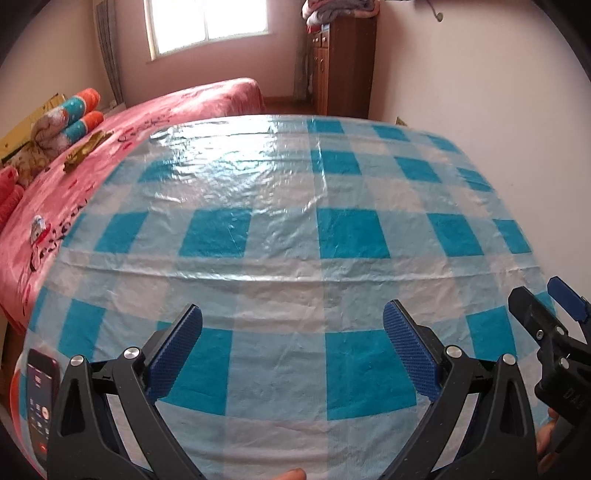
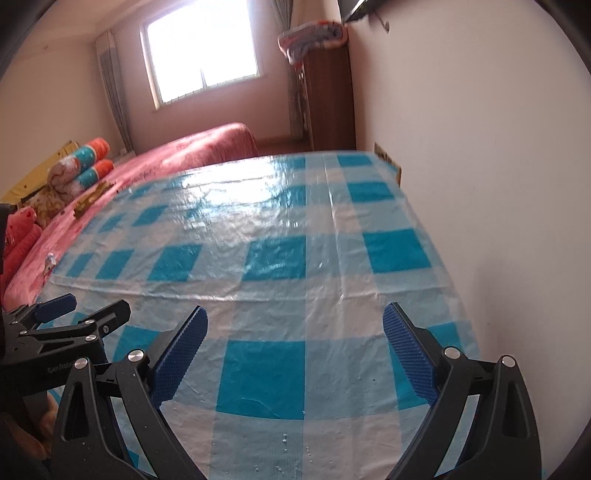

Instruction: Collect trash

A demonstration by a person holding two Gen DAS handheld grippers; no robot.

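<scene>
Both grippers hover low over the table, side by side, neither touching anything. Left gripper [image 1: 291, 354]: blue ribbed pads [image 1: 177, 350] spread wide, nothing between them. Right gripper [image 2: 295, 354]: same, jaws wide apart, empty. Each shows in the other's camera, the right one at the left view's right edge with white lettering on its black body that looks like "DAS" but is too angled to be sure, the left one at the right view's left edge with "GenRobo…" printed on it, the rest cut off. The table wears a blue-and-white checked plastic tablecloth [image 1: 295, 229], wrinkled and glossy under the window [image 1: 207, 26] glare; a few tiny white specks [image 2: 284, 439] lie on it near the right gripper, too small to identify. No obvious trash on the cloth itself. Candidates are on the pink bedspread [image 1: 66, 192] left of the table: a crumpled gold-brown wrapper [image 1: 83, 149] near the rolled pillows [image 1: 79, 110], and a small white-and-blue scrap [image 1: 38, 225] just beside the table's left edge; both well apart from the grippers. The bedspread has dark script lettering, not readable. A phone [image 1: 40, 402] with a lit screen sits at the lower left corner, apparently a call screen with red buttons, text illegible. Wooden cabinet [image 1: 343, 62] with folded blankets on top stands against the far wall.
</scene>
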